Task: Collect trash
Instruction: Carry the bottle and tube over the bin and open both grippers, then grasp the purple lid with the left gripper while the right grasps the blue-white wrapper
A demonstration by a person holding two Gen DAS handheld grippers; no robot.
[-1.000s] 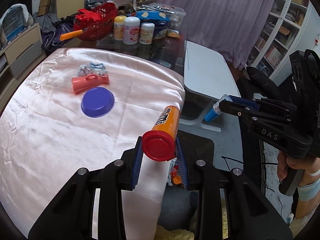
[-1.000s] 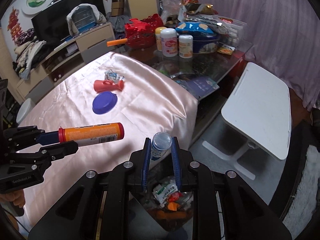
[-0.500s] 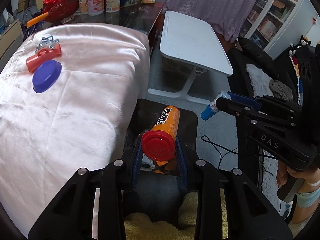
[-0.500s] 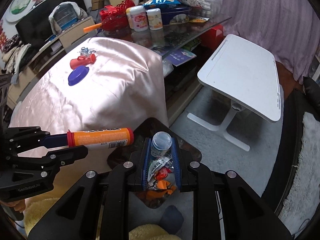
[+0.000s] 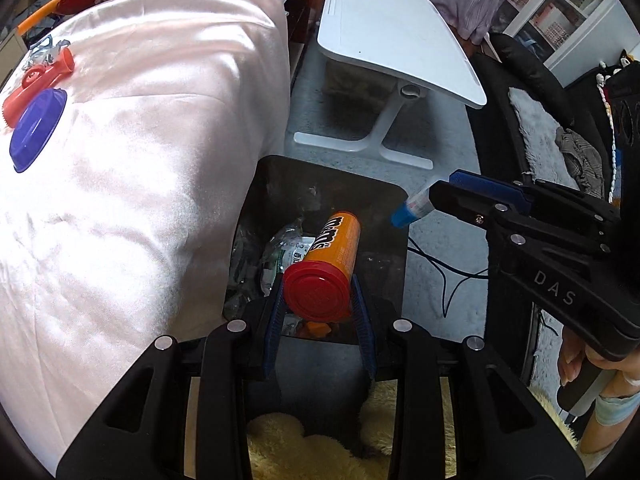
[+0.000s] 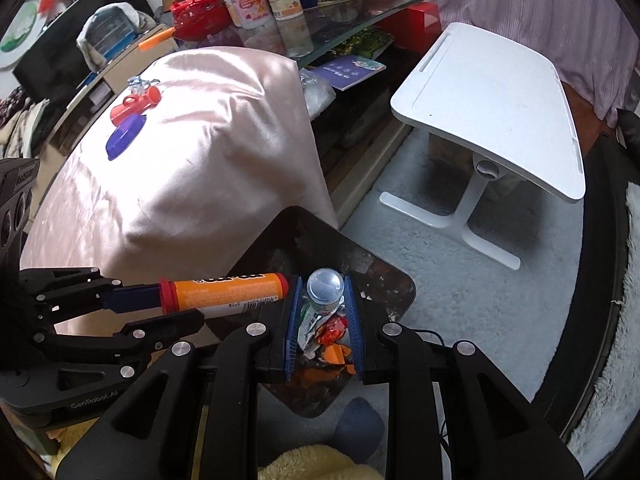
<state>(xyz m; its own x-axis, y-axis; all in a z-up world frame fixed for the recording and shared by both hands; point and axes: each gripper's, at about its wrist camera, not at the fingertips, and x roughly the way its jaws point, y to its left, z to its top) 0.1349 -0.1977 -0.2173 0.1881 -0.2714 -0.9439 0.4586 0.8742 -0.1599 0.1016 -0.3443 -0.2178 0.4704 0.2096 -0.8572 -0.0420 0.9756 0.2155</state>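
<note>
1. The left hand-held gripper (image 5: 318, 316) pinches an orange tube (image 5: 326, 264) by its red-capped end, both blue pads against the cap; the tube points down over the open black bin (image 5: 280, 176).
2. The right hand-held gripper (image 6: 322, 320) pinches a small bottle (image 6: 325, 290) with a clear domed cap between its pads, also over the bin (image 6: 396, 280).
3. Only the left view shows the person's hand (image 5: 576, 364) on the right gripper's handle at 4 o'clock, and the bottle's blue end (image 5: 410, 210) poking out of that gripper at 3 o'clock, level with the bin's right rim.
4. Only the right view shows the tube (image 6: 230, 290) side-on at 9 o'clock, its far end just beside the right gripper's left pad; whether they touch I cannot tell.
5. The bin holds crumpled wrappers (image 6: 320, 328) and orange scraps; the tube and the grippers cover much of them.
6. On the pink-clothed worktop (image 5: 140, 160), at 10 o'clock in both views, lie a blue lid (image 5: 36, 128), a red cup (image 5: 38, 80) on its side and a foil wrapper (image 5: 42, 50). The cup and lid look to overlap.
7. A white side table (image 6: 492, 112) stands at 1 o'clock.
8. The bottle's label is hidden by the pads; the tube's lettering is hard to read.
</note>
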